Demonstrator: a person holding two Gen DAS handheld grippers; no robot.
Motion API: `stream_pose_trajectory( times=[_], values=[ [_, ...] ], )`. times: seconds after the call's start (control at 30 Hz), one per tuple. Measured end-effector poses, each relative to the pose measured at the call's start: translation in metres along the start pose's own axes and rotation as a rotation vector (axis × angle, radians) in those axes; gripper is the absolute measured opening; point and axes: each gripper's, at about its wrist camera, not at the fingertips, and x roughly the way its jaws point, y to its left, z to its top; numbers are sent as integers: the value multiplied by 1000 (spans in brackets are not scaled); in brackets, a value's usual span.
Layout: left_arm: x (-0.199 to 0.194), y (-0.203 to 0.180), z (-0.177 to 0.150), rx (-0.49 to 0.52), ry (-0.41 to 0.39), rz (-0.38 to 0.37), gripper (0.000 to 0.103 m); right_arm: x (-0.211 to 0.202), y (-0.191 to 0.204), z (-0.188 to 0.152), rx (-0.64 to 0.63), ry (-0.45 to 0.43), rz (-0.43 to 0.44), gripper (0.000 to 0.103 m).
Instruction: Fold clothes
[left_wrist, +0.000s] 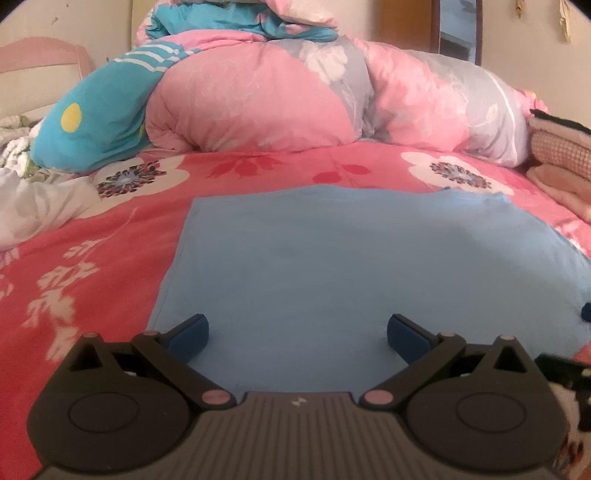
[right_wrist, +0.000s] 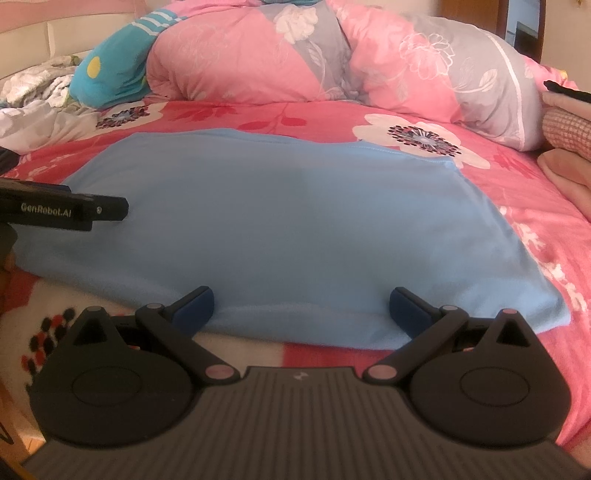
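right view only: left gripper (right_wrist: 110, 210) over blue cloth (right_wrist: 277, 221)

I am wearing matte black on both: my left gripper (left_wrist: 297, 332) and right gripper (right_wrist: 302, 308) are showing dark blue finger pads (left_wrist: 192, 334), pinkish pivot pins, ribbed grey bodies, and white "GenRobot.AI" lettering.

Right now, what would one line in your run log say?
task: fold clothes | blue garment: flat on floral bedspread | left hand-held gripper: open, empty | right hand-held gripper: open, empty
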Motion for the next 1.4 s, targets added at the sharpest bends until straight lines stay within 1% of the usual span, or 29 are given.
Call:
stream_pose_trajectory(
  times=[0.1, 0.23, 0.33, 0.43, 0.5, 0.6, 0.7, 0.8, 0.87, 1.0, 1.07, 1.1, 1.17, 1.2, 1.3, 1.37, 1.4],
  values=[
    [-17, 0, -9, -26, -7, 6, 103, -10, -2, -3, -5, -11, 17, 102],
    [-43, 8, -19, -101, -41, -8, 103, -22, -3, -5, -3, -36, 41, 102],
    [-56, 21, -22, -170, -45, 12, 103, -27, -2, 3, -8, -74, 75, 102],
    [-66, 39, -24, -233, -46, 55, 103, -29, 8, 12, -56, -113, 141, 102],
    [-74, 53, -24, -257, -50, 100, 103, -27, 20, 17, -110, -127, 191, 102],
    [-85, 74, -24, -287, -55, 166, 103, -23, 45, 25, -191, -144, 281, 101],
    [-89, 91, -23, -331, -42, 199, 103, -18, 75, 31, -265, -155, 365, 99],
    [-93, 107, -21, -377, -29, 231, 103, -14, 114, 38, -368, -162, 431, 91],
    [-90, 112, -21, -387, -12, 233, 103, -14, 141, 38, -460, -171, 461, 79],
    [-86, 119, -21, -407, 17, 226, 103, -14, 185, 33, -638, -183, 488, 72],
    [-84, 121, -22, -419, 29, 218, 103, -14, 200, 29, -710, -191, 498, 69],
    [-83, 122, -22, -425, 31, 216, 103, -15, 206, 26, -738, -194, 497, 68],
    [-81, 124, -23, -438, 34, 212, 102, -15, 216, 22, -788, -199, 478, 60],
    [-81, 125, -23, -442, 36, 209, 102, -14, 220, 20, -804, -203, 466, 58],
    [-79, 128, -23, -452, 40, 202, 101, -13, 225, 20, -822, -213, 444, 48],
    [-79, 131, -23, -461, 42, 201, 101, -14, 226, 19, -836, -217, 425, 36],
    [-78, 132, -23, -467, 43, 199, 101, -14, 226, 19, -843, -219, 416, 35]
  ],
)
